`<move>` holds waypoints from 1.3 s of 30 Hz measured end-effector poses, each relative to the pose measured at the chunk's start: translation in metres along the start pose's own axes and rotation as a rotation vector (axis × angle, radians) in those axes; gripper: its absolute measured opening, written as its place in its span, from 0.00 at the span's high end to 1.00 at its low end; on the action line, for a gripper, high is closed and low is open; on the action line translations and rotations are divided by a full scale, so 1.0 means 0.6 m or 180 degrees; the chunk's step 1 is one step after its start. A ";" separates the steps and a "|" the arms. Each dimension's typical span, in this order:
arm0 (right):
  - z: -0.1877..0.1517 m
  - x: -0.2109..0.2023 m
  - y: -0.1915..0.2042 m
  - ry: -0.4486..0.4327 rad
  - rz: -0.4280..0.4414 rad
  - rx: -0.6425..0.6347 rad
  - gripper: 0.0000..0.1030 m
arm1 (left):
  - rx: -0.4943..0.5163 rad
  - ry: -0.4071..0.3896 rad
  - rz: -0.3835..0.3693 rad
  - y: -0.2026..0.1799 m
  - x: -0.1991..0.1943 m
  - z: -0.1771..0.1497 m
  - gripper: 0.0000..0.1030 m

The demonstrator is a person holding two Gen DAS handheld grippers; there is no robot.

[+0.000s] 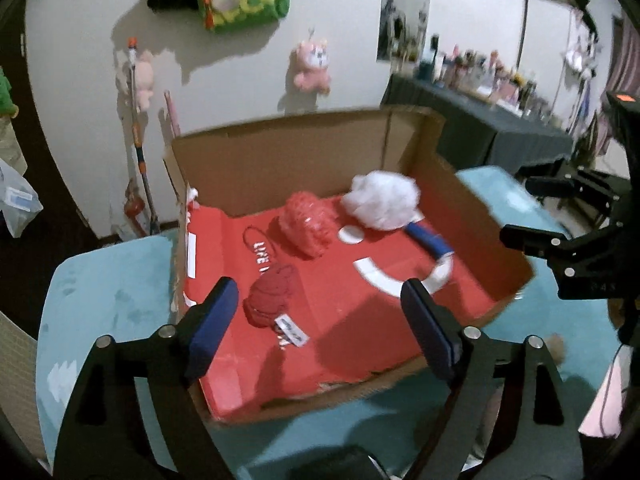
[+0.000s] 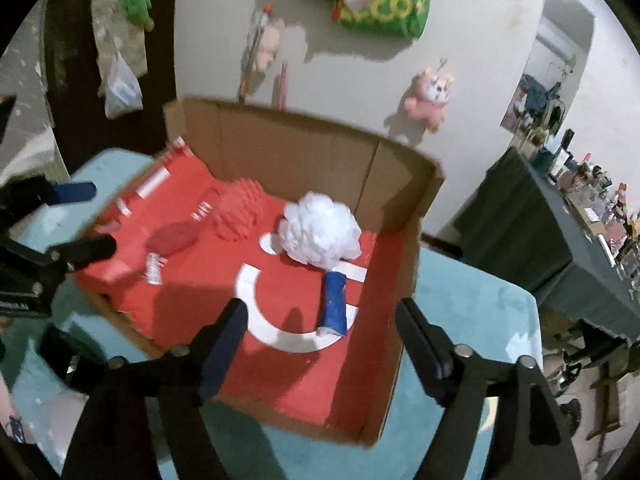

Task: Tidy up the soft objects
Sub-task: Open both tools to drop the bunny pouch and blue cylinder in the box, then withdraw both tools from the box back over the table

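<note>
Resting on teal table [image 1: 120, 304], cardboard box [image 1: 304, 152]

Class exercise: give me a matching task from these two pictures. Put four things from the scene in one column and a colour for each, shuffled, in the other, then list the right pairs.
Things:
1. Fluffy puff
2. Roll
3. Knitted bundle
4. Plush on the wall

Colours:
A. Pink
B. Dark red
C. White
D. Blue

Pairs: 1-C, 2-D, 3-B, 4-A
</note>
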State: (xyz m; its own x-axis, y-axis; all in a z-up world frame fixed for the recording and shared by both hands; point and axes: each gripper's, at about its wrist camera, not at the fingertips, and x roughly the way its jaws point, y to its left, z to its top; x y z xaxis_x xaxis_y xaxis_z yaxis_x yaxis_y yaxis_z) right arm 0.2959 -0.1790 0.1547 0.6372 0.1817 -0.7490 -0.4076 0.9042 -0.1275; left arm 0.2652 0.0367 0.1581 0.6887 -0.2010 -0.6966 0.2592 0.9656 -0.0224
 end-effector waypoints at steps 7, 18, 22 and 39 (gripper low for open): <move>-0.056 -0.143 0.027 -0.0573 0.0011 0.0038 0.09 | -0.0048 -0.0472 0.0008 -0.044 -0.101 -0.037 0.09; -0.174 -0.275 0.085 -0.1168 -0.0145 0.0112 0.00 | -0.0105 -0.1119 -0.0102 -0.107 -0.239 -0.147 0.04; -0.227 -0.298 0.105 -0.1289 -0.0223 0.0147 0.00 | -0.0145 -0.1242 -0.0083 -0.124 -0.265 -0.190 0.04; -0.390 -0.286 0.136 -0.1426 -0.0366 0.0539 0.00 | -0.0114 -0.1160 0.0255 -0.176 -0.247 -0.335 0.03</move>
State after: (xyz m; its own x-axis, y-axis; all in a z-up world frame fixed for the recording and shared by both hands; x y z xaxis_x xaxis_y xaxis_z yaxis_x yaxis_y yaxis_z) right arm 0.0000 -0.2269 0.1208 0.9056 0.1916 -0.3783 -0.2296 0.9716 -0.0576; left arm 0.0000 -0.0022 0.1194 0.9033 -0.1640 -0.3964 0.1753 0.9845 -0.0077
